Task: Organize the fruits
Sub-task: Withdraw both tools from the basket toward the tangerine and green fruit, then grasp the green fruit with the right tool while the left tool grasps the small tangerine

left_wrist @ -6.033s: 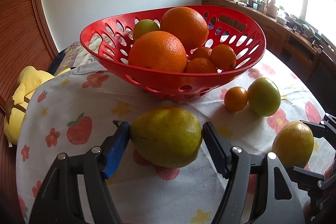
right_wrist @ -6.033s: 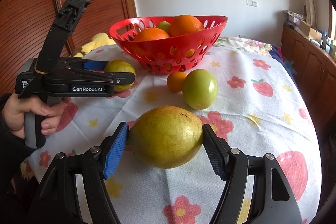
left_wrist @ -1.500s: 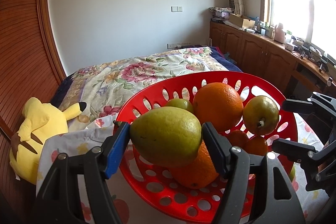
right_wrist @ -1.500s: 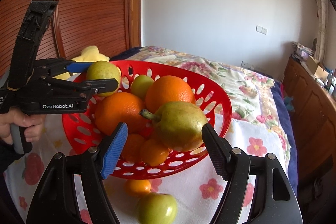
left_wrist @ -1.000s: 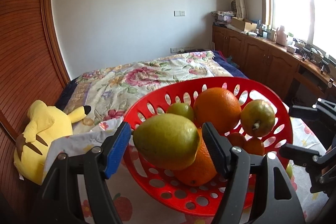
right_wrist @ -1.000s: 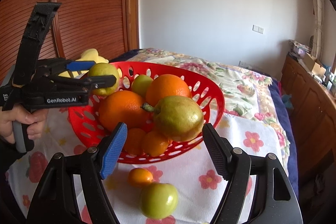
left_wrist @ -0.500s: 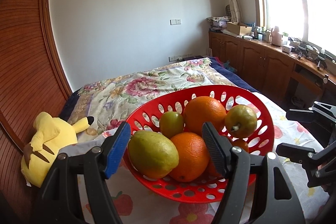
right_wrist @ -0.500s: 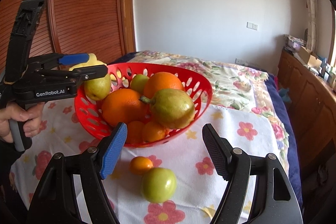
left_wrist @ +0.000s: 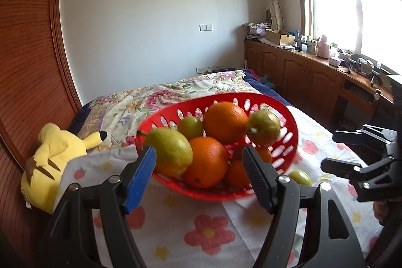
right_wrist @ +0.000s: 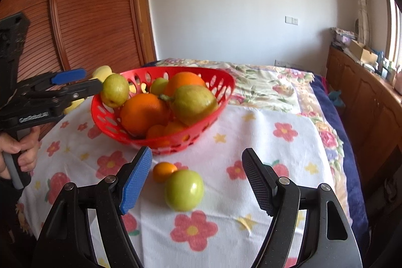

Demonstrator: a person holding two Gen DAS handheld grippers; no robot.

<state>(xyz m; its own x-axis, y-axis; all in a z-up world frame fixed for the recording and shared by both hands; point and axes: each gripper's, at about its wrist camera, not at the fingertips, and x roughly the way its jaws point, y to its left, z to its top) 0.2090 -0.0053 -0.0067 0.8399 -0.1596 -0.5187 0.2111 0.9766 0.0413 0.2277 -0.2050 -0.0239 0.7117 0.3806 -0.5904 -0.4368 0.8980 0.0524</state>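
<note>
Beyond the tips of both grippers, a red basket stands on the flowered tablecloth, heaped with fruit. In the left wrist view a yellow-green pear lies at the basket's near rim, just past the blue pad of the left gripper, whose jaws stand wide with nothing pressed between them. Behind it sit two large oranges, a small green fruit and a second pear with its stem turned outward.

The right gripper also has its jaws spread wide and empty. Between its two pads, on the cloth short of the basket, lie a green apple and a small orange, touching each other.

Off to the left of the right jaws, a hand holds the other gripper's handle. A yellow plush toy lies left of the left jaws, beside the table.
</note>
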